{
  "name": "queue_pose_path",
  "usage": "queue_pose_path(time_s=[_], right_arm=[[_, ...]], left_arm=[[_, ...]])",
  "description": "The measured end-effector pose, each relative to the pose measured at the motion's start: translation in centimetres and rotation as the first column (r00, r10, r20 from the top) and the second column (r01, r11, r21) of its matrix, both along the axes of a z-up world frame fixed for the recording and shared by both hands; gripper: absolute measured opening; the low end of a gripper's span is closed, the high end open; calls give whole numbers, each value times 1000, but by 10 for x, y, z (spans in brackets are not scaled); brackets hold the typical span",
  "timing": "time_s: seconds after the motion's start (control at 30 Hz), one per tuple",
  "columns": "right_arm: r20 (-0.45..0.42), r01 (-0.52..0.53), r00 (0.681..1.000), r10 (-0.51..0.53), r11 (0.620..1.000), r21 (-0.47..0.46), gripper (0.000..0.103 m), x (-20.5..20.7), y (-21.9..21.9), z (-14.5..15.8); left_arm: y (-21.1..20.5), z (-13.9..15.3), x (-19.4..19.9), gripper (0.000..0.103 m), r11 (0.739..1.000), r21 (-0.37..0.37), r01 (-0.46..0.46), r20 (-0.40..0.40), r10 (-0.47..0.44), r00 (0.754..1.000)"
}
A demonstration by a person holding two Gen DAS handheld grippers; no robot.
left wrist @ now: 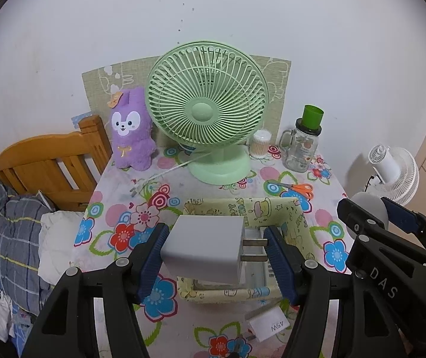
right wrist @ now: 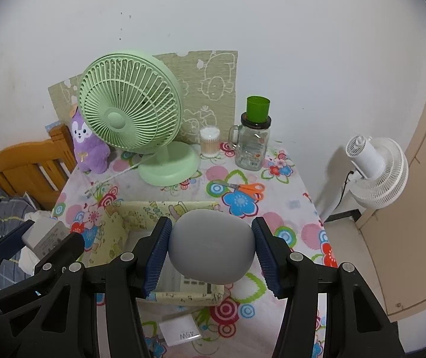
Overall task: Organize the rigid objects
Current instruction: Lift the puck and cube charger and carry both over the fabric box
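We hold the left tongs (left wrist: 216, 249) clenched on a white charger (left wrist: 204, 244). Its flat body presses against the left pad (left wrist: 153, 256), and its two metal prongs point toward the right pad (left wrist: 278, 256). The charger hangs above the fabric box (left wrist: 242, 208), over its left half.

We hold the right tongs (right wrist: 211, 252) clenched on a grey rounded case (right wrist: 211, 247), both blue pads touching its sides. The case hangs above the box's right half. A flat white device with rows of keys (right wrist: 192, 285) lies inside the box, below the case.

The box sits on the counter (left wrist: 114, 179), which carries a floral cloth. A second white charger marked 45W (left wrist: 268, 325) lies on the counter just in front of the box, on the side nearest us.

Behind the box stands a green fan (left wrist: 208, 101), upright, with its white cord trailing to the left of the box. Orange scissors (left wrist: 298, 189) lie flat near the box's rear right corner. Further behind the box, to the right of the fan, stand a cotton swab tub (left wrist: 260, 144) and a glass jar (left wrist: 301, 149) with a green cup (left wrist: 313, 116) on its lid. A purple plush (left wrist: 131, 128) stands left of the fan. A white fan (right wrist: 374, 170) stands well to the right of the box, off the counter.
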State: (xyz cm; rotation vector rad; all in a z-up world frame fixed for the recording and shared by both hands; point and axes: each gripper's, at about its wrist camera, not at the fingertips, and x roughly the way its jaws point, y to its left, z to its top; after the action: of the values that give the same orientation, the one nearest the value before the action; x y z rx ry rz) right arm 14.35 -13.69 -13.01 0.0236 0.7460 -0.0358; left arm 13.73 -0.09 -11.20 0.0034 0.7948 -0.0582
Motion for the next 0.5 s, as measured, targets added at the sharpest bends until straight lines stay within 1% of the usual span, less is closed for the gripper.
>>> queue_pose_path(time_s=[0.2,0.5], right_arm=[[-7,-13,1000,13,1000,-3,58,15,-1,-3],[-28,-30,999,30,999,16,59,43,3,-13]], left_arm=[[0,-5,13,67,1000,-7,-6,-14,5,1000],[-3,-24,35,67,1000,12,-11,-56,12,998]])
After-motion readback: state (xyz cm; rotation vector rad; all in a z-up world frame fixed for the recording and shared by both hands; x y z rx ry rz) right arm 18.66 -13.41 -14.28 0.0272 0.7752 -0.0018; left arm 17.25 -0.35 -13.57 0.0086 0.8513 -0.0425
